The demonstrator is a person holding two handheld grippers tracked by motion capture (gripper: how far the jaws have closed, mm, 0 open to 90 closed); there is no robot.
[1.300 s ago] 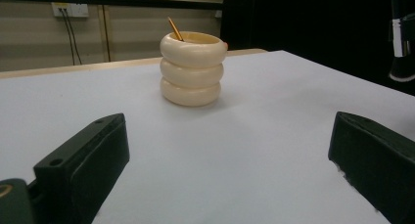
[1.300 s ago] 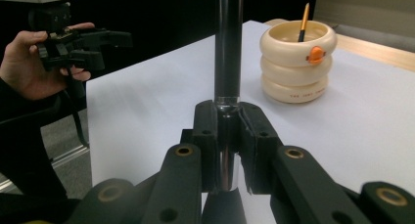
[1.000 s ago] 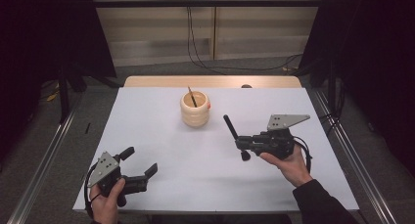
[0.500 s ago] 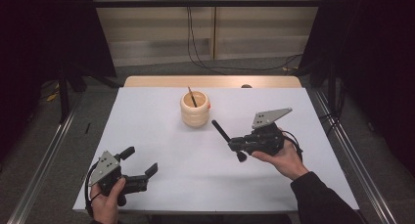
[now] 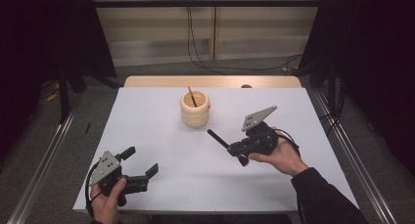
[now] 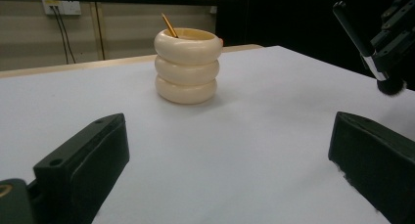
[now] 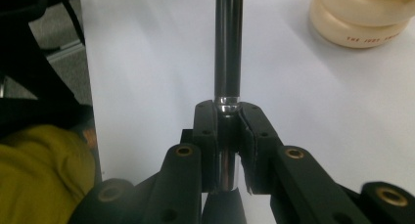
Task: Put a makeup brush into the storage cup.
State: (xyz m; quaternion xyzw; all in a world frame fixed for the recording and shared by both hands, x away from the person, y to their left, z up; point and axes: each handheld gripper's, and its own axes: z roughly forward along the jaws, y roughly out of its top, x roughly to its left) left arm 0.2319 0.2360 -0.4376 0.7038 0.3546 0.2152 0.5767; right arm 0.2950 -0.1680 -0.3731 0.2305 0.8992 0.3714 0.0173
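A cream ribbed holder stands at the table's far middle with a thin golden stick leaning inside it. My right gripper is shut on a black brush at its silver ferrule. The handle points up-left toward the holder and the dark bristle end hangs below the jaws. In the right gripper view the handle rises straight from that gripper, with the holder at top right. My left gripper rests open at the near left, nothing between its jaws. Its view shows the holder ahead and the brush at right.
The white tabletop ends in a wooden strip at the far side. Metal rails run along both sides of the table. Cables lie on the floor beyond it.
My right gripper has moved left toward the holder with the brush, and the handle tip has swung down and left. The left gripper has stayed put.
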